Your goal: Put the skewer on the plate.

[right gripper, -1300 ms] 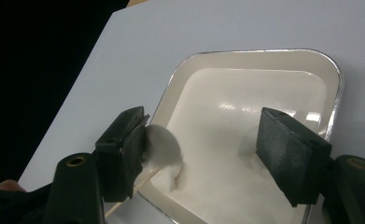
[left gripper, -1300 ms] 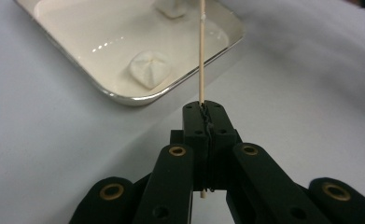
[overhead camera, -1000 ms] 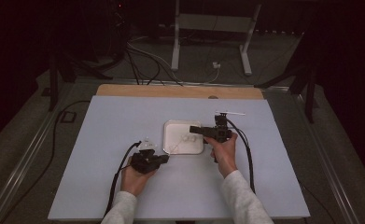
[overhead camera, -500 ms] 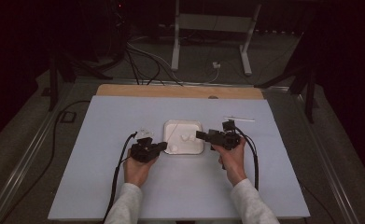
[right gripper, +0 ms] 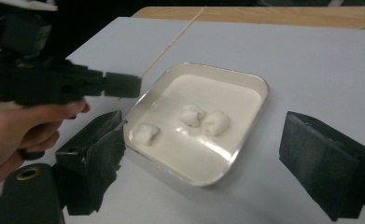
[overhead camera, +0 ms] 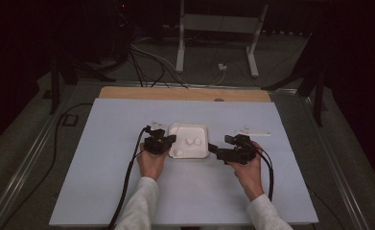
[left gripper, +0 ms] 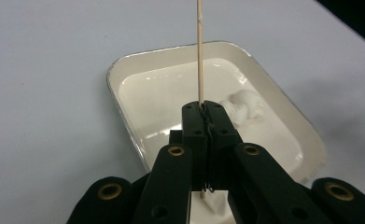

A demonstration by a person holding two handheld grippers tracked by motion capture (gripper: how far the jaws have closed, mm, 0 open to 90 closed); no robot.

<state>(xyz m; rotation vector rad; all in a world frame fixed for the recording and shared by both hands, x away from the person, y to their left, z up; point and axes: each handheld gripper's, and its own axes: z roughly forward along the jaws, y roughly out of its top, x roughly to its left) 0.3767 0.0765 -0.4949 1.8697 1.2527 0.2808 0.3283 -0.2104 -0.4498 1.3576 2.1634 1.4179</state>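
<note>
High view: white tray (overhead camera: 197, 128) mid-tabletop, nearer the far edge; my left tool (overhead camera: 168, 140) at its left rim, my right tool (overhead camera: 213, 149) by its near right corner.

Left gripper view: left tool (left gripper: 203, 111) clamped together on a thin wooden skewer (left gripper: 199, 46) above the tray (left gripper: 124, 67).

Right gripper view: right tool (right gripper: 227, 149) jaws wide apart, nothing between them; three white lumps (right gripper: 202, 118) lie in the tray (right gripper: 245, 135).

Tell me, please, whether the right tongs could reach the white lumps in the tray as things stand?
Probably yes: the right tongs are open at the tray edge, and nothing covers the lumps.
</note>
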